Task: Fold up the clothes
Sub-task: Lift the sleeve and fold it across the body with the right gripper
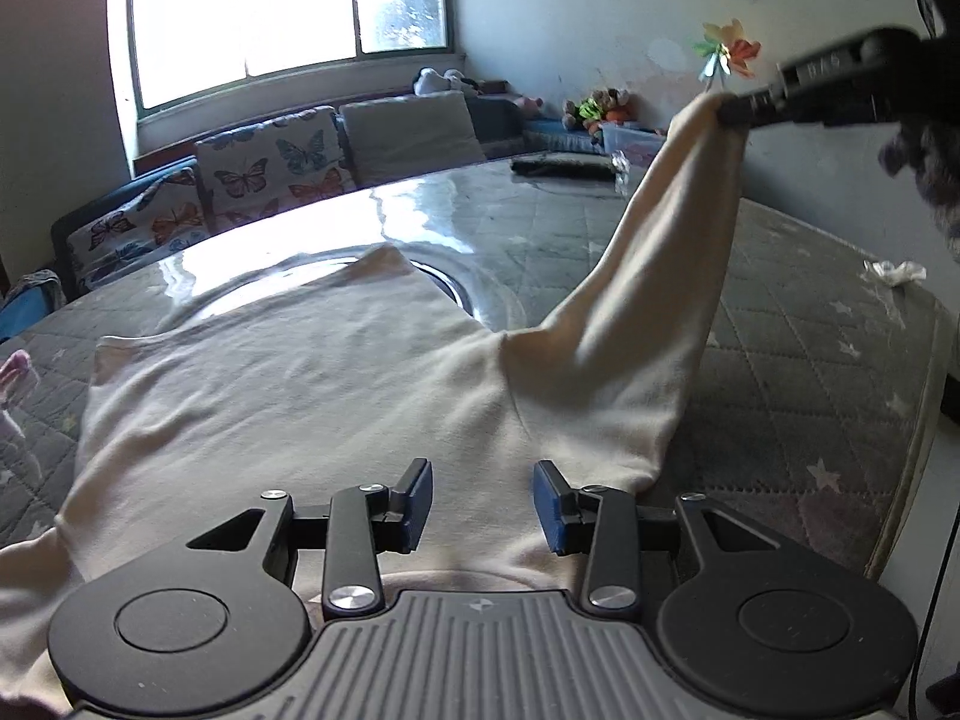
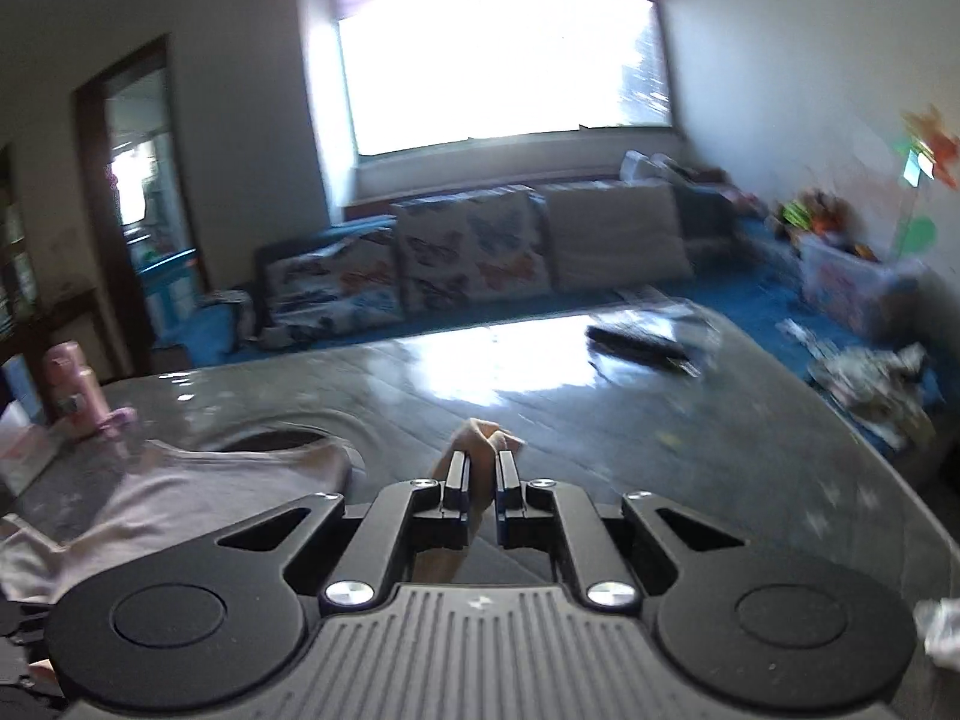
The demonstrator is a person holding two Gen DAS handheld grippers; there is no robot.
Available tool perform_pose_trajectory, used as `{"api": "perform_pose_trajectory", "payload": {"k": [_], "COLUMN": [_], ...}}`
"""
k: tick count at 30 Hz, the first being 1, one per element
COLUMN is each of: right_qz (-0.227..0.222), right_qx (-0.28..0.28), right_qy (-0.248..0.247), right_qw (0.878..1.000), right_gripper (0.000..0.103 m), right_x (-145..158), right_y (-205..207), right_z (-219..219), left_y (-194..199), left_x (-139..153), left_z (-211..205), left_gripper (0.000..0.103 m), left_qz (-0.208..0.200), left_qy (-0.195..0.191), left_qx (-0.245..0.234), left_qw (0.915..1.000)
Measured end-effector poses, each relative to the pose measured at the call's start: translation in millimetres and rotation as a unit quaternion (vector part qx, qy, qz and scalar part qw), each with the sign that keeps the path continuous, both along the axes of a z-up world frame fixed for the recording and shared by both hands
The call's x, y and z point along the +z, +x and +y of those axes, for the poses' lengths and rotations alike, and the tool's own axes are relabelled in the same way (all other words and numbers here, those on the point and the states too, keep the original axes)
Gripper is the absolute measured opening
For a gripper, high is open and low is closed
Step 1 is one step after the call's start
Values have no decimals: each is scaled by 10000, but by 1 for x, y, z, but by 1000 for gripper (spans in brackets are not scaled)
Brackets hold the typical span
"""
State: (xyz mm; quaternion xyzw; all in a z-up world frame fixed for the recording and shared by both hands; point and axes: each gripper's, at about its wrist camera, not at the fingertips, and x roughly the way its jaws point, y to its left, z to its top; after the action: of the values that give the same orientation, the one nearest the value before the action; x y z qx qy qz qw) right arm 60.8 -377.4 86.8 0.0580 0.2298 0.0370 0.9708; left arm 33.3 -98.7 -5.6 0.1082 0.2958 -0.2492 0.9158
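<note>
A cream shirt (image 1: 312,396) lies on the grey worktop (image 1: 780,312), the left gripper (image 1: 482,501) hovering with jaws wide and empty. Only the left view shows the sleeve (image 1: 666,252) lifted; the right gripper (image 2: 482,474) pinches its cuff (image 2: 480,441)

The left gripper (image 1: 483,504) hangs low with its fingers (image 1: 420,501) spread apart. The right gripper (image 2: 482,477) is raised, fingers (image 2: 459,474) pinched on cloth (image 2: 480,441).

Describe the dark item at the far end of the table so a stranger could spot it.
Start at the big grey quilted table under the window. Near its far edge, toward the toy corner, lies a flat dark folded item. Unlike the cream shirt, it is blackish and untouched.
</note>
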Motion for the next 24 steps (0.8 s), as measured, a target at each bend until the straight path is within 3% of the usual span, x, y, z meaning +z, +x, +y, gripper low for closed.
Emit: {"api": "perform_pose_trajectory", "payload": {"k": [6,12,18,24], "right_qz": [-195,-293,-93,280], "right_qx": [993,1940,2612,3160], "right_qy": [-302,-483,-468,-499], "right_qw": [9944,9794,9641,9470], "right_gripper": [7,7,7,9], "right_x": [31,44,27,0], "right_y": [2,8,21,25], "right_z": [68,150,222,260], "left_y": [-8,-17,-25,-27], "left_x": [16,13,8,6], "left_z": [44,90,122,129], "left_gripper": [45,46,46,46], "left_qz": [-204,-188,-42,-22], "left_qy": [-216,-294,-500,-500], "left_qx": [468,1036,1449,1555], "left_qw": [9985,9940,9882,9866]}}
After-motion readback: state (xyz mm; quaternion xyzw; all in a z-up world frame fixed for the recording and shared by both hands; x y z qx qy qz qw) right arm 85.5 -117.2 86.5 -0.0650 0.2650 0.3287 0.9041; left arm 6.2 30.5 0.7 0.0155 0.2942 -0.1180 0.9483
